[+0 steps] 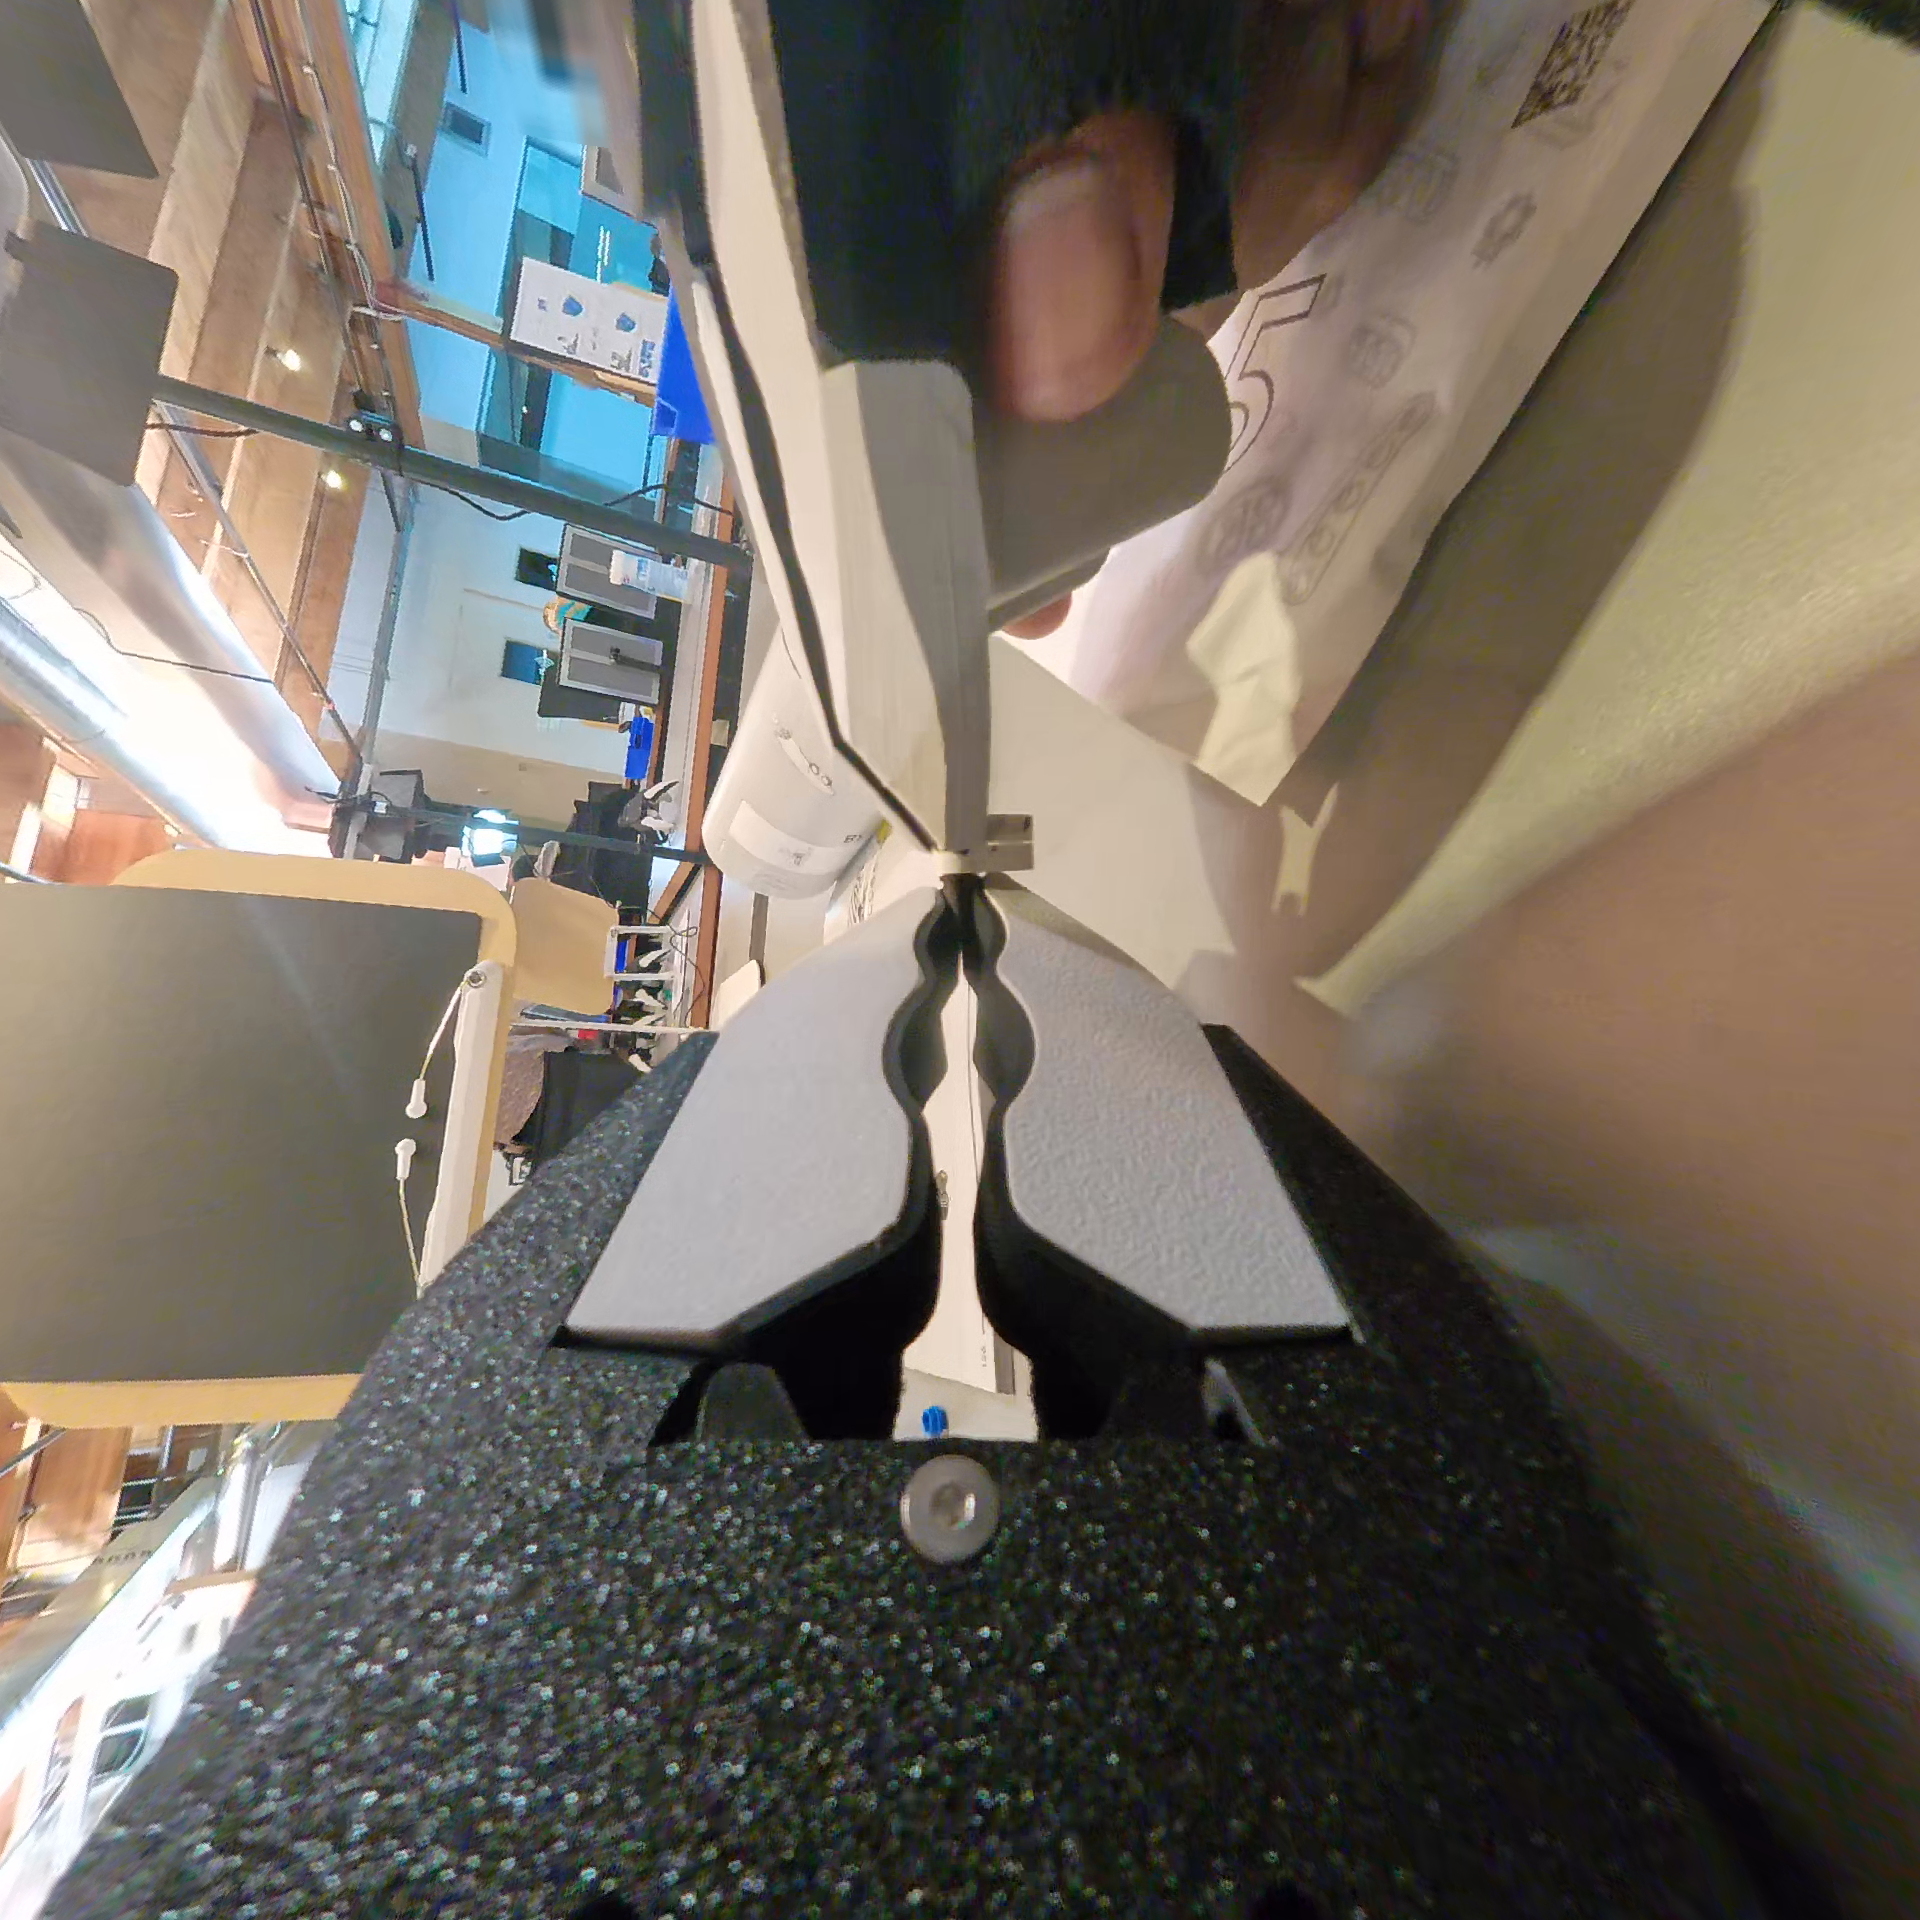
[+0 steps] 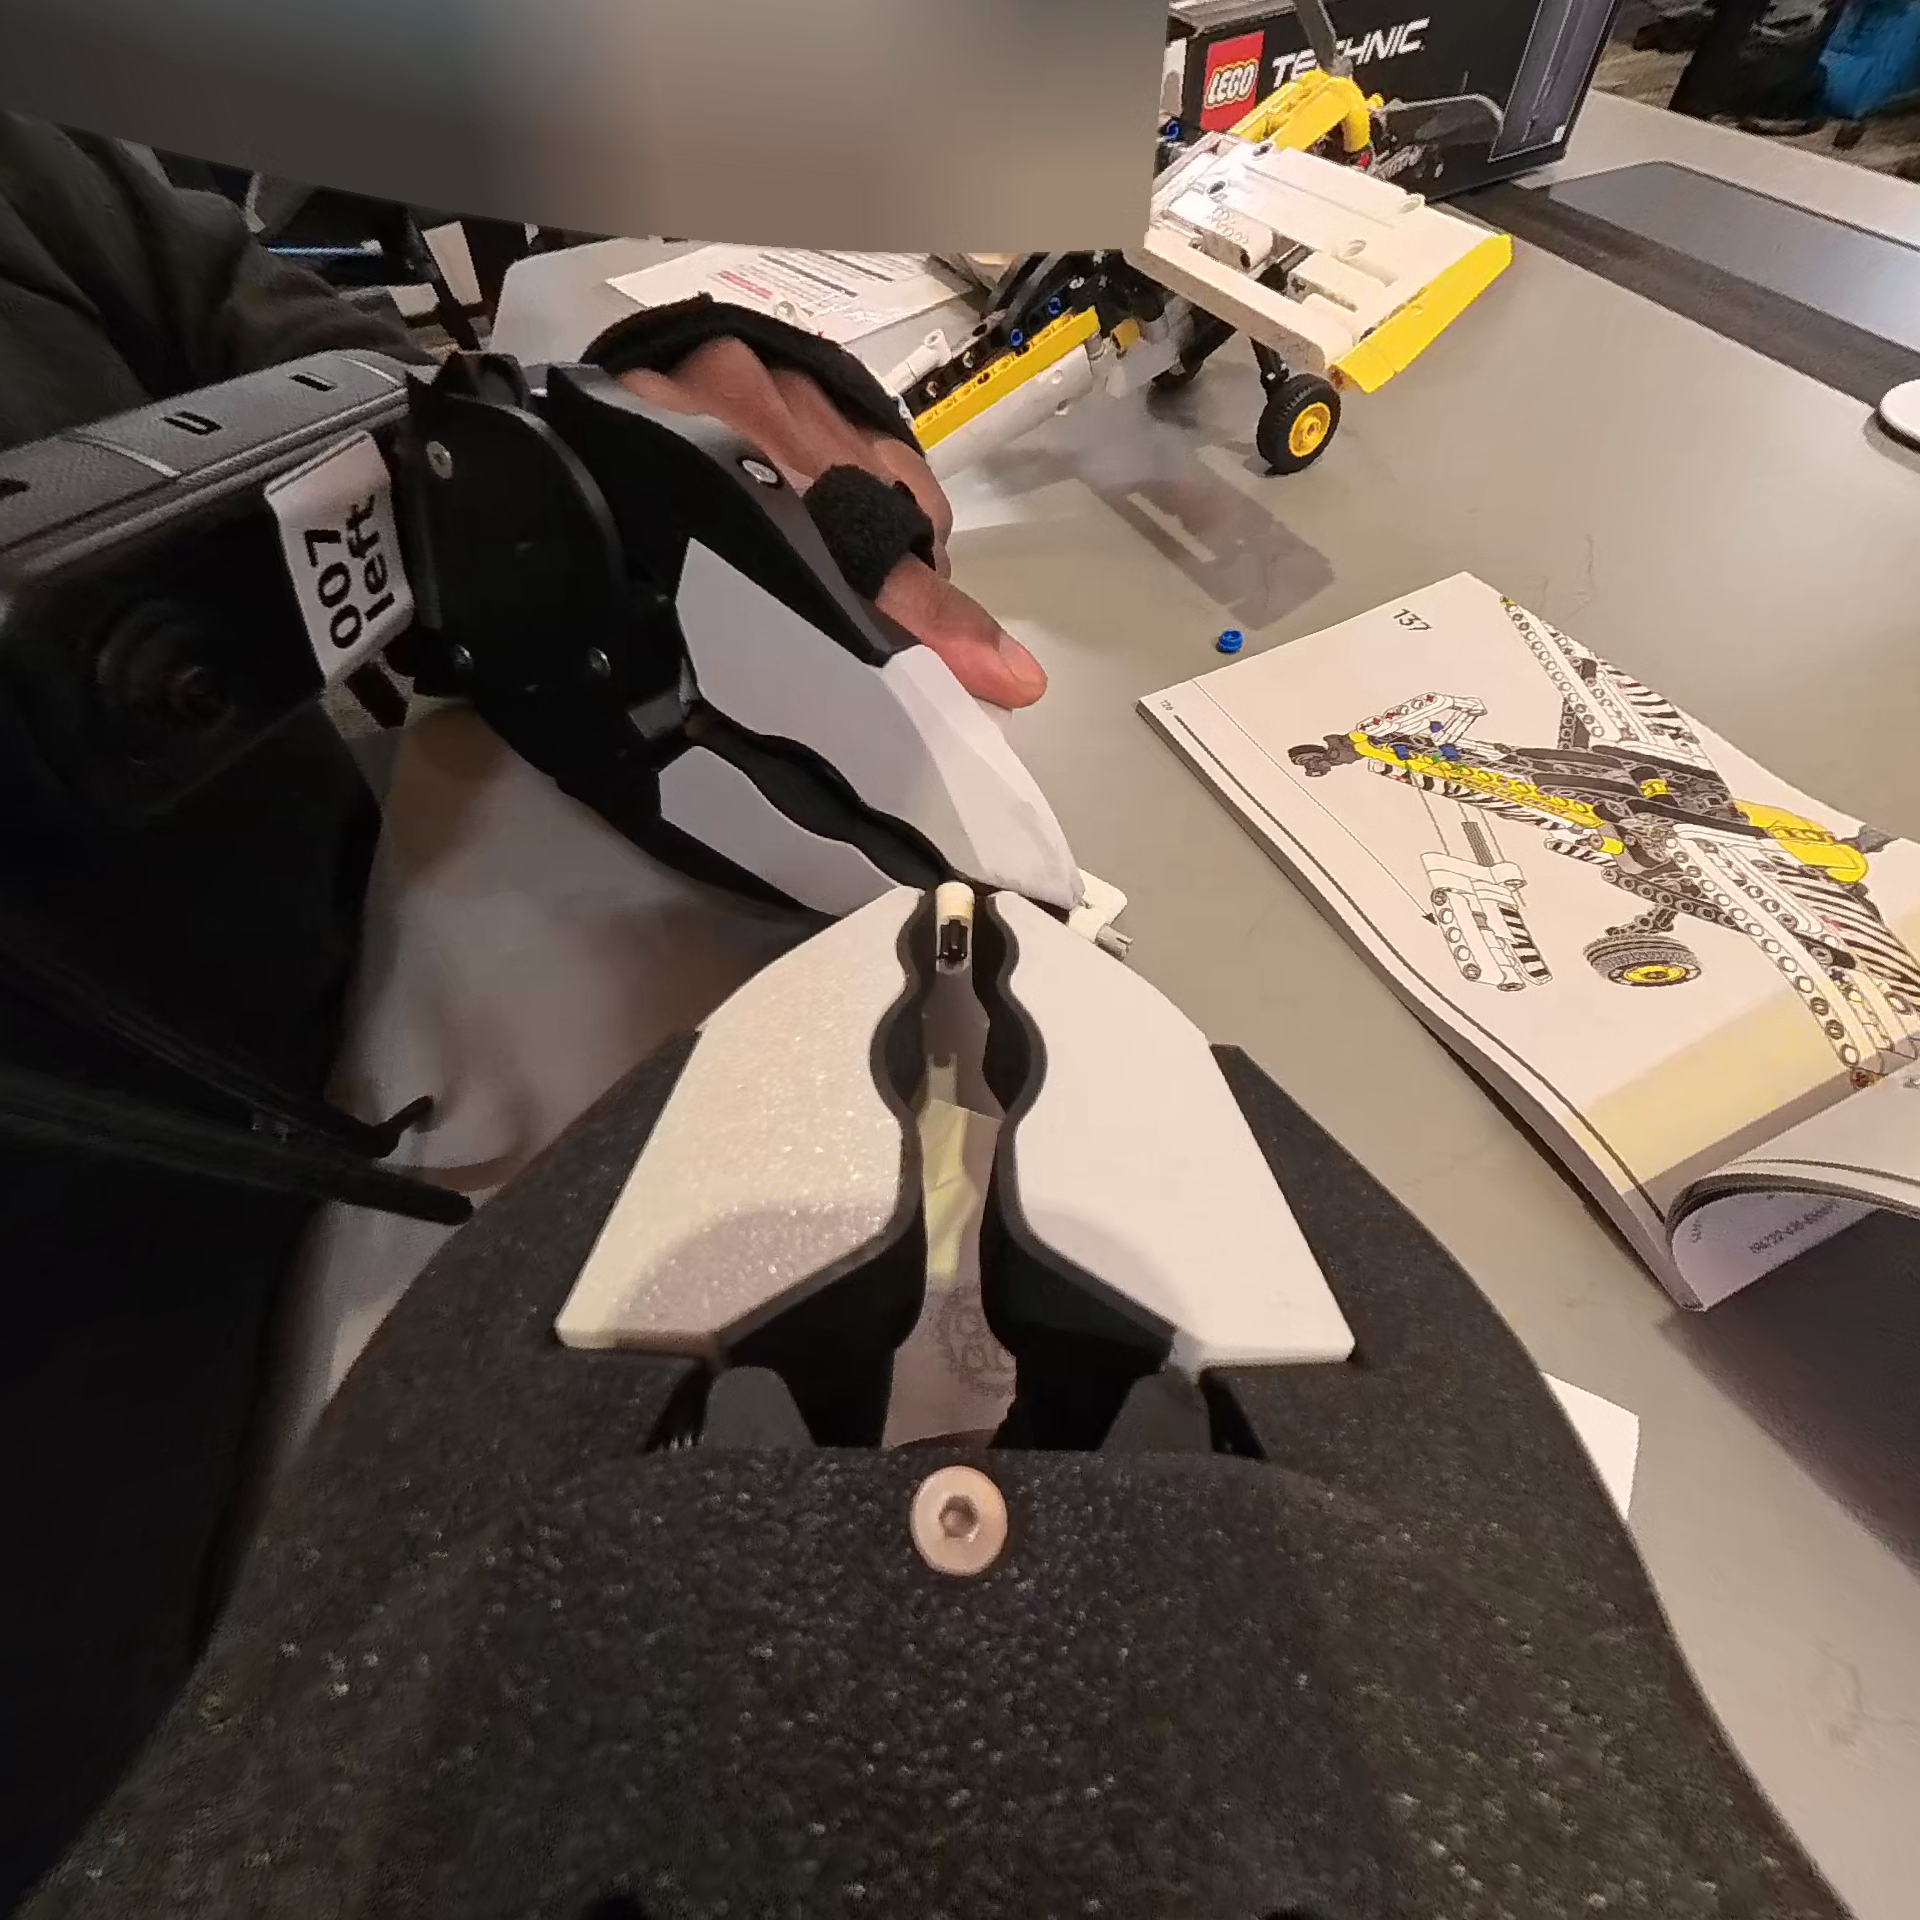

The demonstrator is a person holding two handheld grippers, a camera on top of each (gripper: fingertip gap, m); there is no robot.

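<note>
We find an open-plan lab or office workspace: grey surface (image 2: 1455, 540), mounted monitors (image 1: 613, 582), exposed ceiling ductwork (image 1: 125, 644), camera rigs on poles (image 1: 374, 431).

Yellow-and-white brick model (image 2: 1299, 270) with black tyres, tiny blue stud (image 2: 1229, 640), grey table (image 2: 1507, 499), zebra-striped booklet drawing (image 2: 1621, 831)

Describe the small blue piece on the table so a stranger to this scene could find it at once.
On the grey table, find the open instruction booklet at the right. Just beyond its far left corner, towards the yellow and white model, lies a tiny round blue piece. It sits alone on bare table, the only loose blue thing there.
</note>
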